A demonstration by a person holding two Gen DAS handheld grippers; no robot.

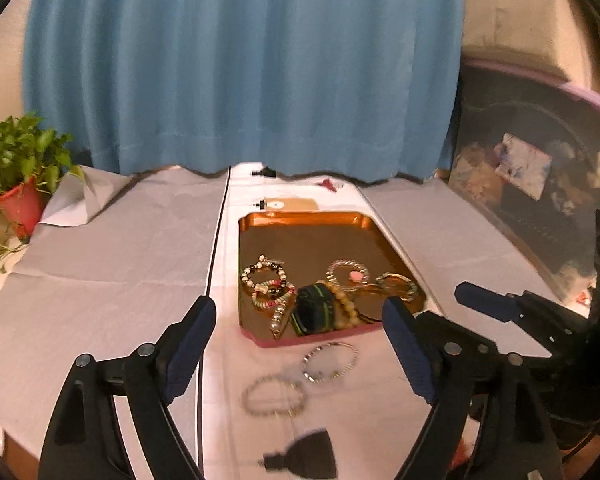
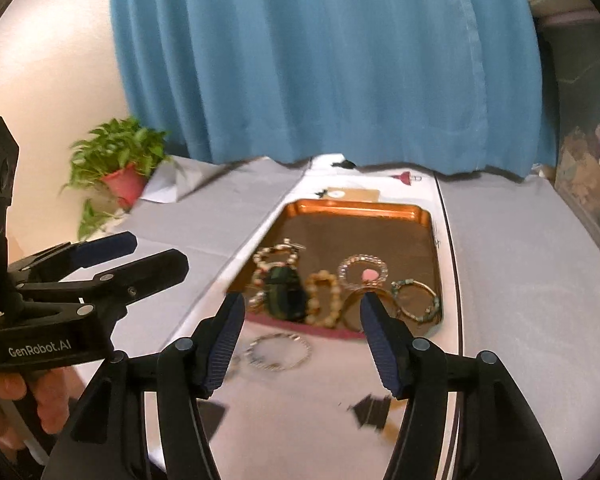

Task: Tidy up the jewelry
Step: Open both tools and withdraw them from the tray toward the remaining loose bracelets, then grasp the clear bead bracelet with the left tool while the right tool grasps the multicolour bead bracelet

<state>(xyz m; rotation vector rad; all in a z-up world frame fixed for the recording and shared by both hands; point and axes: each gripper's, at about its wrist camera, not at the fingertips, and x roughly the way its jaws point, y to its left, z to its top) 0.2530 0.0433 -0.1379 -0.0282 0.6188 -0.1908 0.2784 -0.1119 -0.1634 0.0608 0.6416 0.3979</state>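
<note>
Two bracelets [image 1: 300, 376] on white tablecloth [image 1: 100, 280], copper tray [image 1: 320, 222], blue curtain [image 1: 240, 60]

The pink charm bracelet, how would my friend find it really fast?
Look for the copper tray on the white cloth in front of the blue curtain. In its right half lies a ring of clear beads, the pink charm bracelet. It is the only one with a pink blob on it.
</note>
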